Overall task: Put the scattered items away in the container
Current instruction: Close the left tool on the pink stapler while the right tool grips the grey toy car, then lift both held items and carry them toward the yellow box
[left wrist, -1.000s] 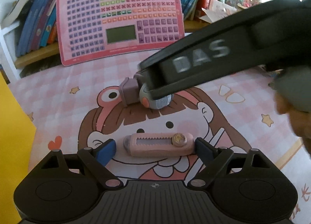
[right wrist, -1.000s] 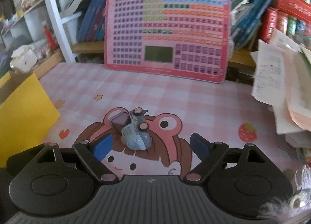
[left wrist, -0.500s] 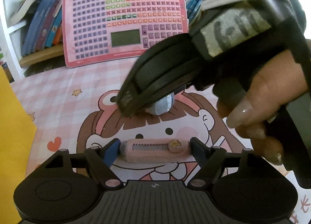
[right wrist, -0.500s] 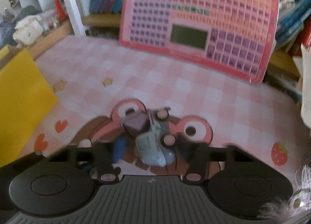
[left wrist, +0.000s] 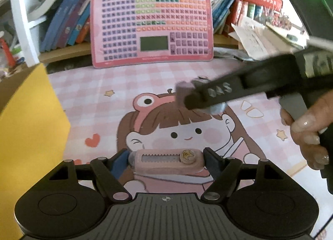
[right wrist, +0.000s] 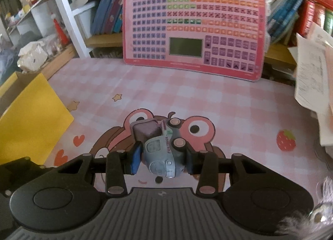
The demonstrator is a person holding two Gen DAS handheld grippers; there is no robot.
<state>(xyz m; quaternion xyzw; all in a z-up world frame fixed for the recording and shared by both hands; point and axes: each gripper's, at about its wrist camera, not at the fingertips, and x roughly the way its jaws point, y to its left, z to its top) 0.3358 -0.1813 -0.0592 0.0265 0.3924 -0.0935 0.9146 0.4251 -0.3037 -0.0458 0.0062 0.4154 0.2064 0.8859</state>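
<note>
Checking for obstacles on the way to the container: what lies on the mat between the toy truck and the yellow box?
Nothing. In the right wrist view the pink mat is bare between the toy truck and the yellow box; only printed hearts and stars show there.

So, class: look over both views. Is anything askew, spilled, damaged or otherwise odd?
One thing: the papers at the right edge of the shelf spill over in a loose, slanted pile. The toy truck sits in the right gripper, the pink utility knife in the left gripper; neither looks damaged.

One small grey-blue plastic toy truck (right wrist: 161, 156), one pale pink plastic box cutter (left wrist: 166, 161), one yellow cardboard box (right wrist: 31, 119), one pink button-covered learning board (right wrist: 193, 25), two black tools.
</note>
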